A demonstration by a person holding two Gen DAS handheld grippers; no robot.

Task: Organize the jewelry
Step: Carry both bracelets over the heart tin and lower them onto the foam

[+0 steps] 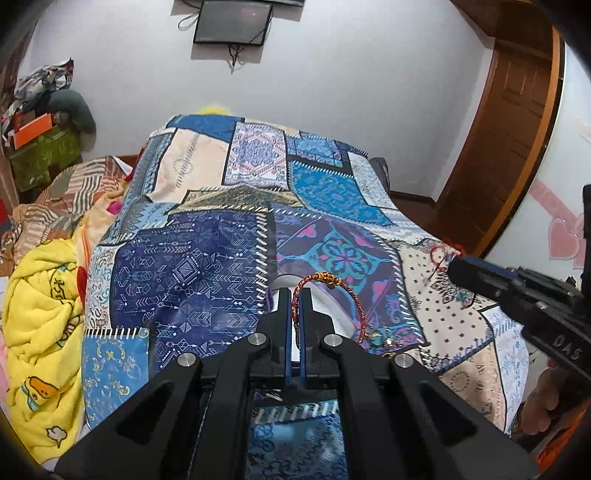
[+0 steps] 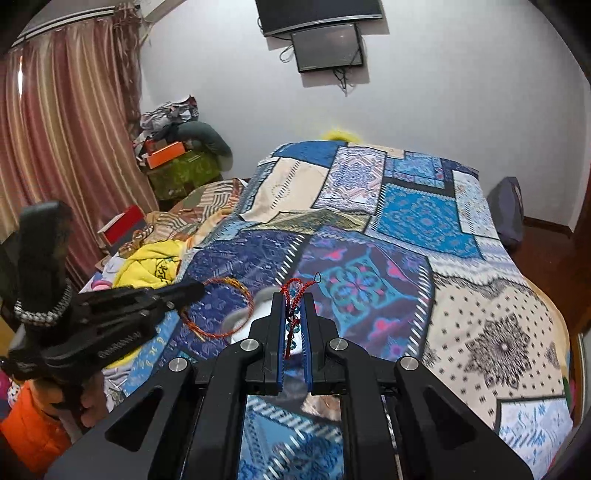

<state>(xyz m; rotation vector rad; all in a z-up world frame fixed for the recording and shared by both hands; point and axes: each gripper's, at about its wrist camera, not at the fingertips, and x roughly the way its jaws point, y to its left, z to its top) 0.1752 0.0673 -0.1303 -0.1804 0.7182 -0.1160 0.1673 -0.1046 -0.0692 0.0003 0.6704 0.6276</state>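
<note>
In the left wrist view my left gripper [image 1: 295,293] is shut on a red-and-gold braided bracelet [image 1: 360,310], whose loop hangs out to the right above a white round dish [image 1: 328,314] on the bedspread. My right gripper [image 1: 452,264] comes in from the right, with a thin red cord [image 1: 437,258] at its tip. In the right wrist view the right gripper [image 2: 293,297] is shut on a red braided cord bracelet [image 2: 301,286] with teal beads, held above the bed. The left gripper [image 2: 197,290] is to its left, carrying the braided bracelet [image 2: 221,310].
A blue patchwork bedspread [image 1: 207,273] covers the bed. More small jewellery [image 1: 380,338] lies by the dish. A yellow blanket [image 1: 44,317] is bunched at the left, with boxes and clothes [image 1: 40,133] behind. A wooden door [image 1: 513,122] stands right; a screen [image 1: 232,22] hangs on the wall.
</note>
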